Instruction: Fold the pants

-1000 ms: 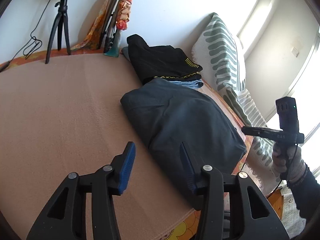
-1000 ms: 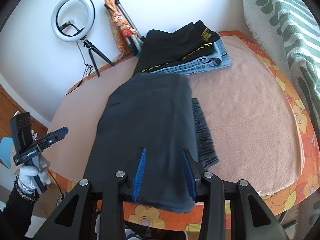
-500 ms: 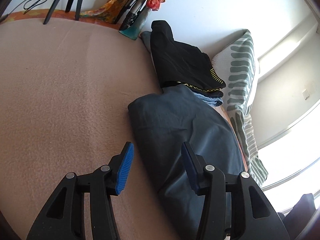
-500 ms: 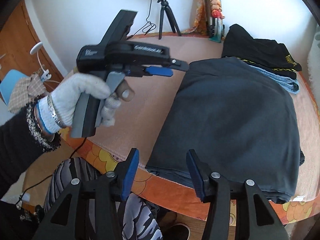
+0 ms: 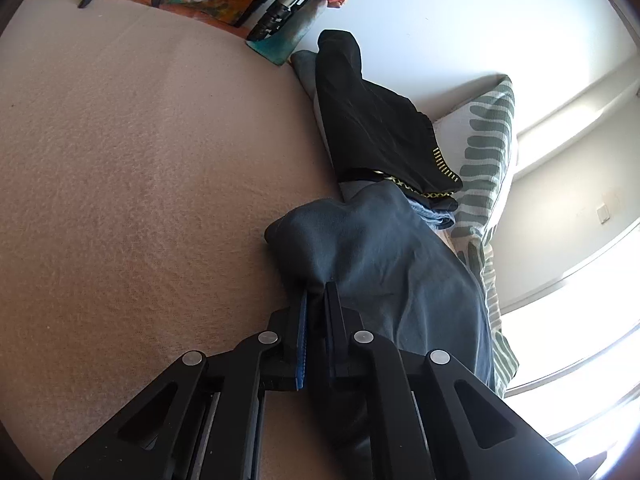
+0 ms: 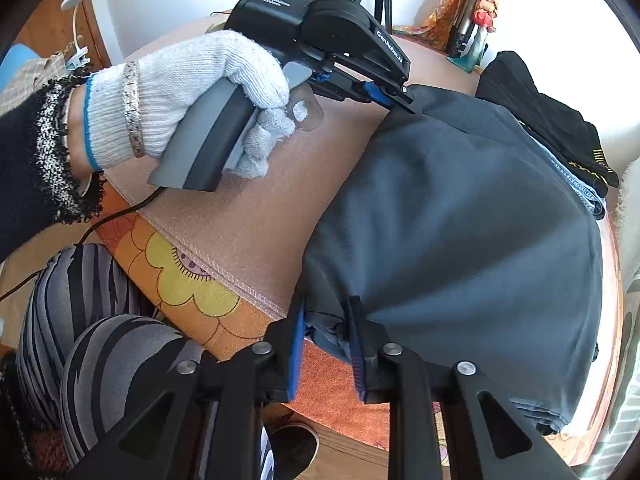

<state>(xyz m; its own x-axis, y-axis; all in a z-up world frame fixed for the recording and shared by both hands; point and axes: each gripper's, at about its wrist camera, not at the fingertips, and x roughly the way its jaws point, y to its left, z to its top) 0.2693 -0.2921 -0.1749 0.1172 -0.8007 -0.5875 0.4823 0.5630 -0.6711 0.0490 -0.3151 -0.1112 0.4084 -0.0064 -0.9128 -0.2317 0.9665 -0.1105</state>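
Observation:
The dark grey-blue pants lie folded on the tan blanket over the table. My left gripper is shut on the pants' left edge near its far corner; the same gripper shows in the right wrist view, held by a white-gloved hand. My right gripper has closed on the near corner of the pants at the table's front edge, with cloth bunched between its blue pads.
A stack of folded black pants over blue jeans lies behind the grey pants. A green-patterned pillow is to the right. Tripod legs and a vase stand at the table's back. My striped legs are below the front edge.
Both grippers have moved onto the grey pants and closed: the left on the far left edge, the right on the near corner. Both were open before.

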